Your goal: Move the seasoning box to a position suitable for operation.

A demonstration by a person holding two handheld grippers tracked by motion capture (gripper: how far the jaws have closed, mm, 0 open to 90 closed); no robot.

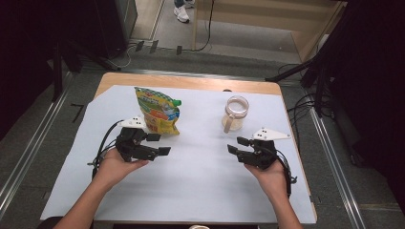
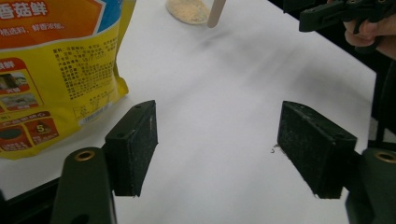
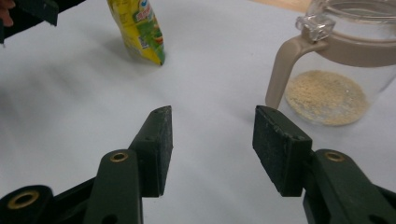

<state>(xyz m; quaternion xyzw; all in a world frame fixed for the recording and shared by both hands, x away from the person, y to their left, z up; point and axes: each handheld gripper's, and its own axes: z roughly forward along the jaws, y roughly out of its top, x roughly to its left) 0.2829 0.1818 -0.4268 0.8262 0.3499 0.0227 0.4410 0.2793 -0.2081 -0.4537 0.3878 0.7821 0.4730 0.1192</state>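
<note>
A yellow pouch (image 1: 157, 110) stands upright on the white-covered worktop (image 1: 200, 167), left of centre. A clear jug (image 1: 235, 113) with a beige handle holds pale grains and stands well apart to its right. The left claw (image 1: 159, 144) is just beside the pouch, jaws wide and empty. The right claw (image 1: 238, 145) is near the jug, jaws wide and empty.

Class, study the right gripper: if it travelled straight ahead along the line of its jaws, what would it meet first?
Probably the white table cover, bare between the right gripper jaws. The jar's handle sits just right of that line; depth is unclear.
</note>
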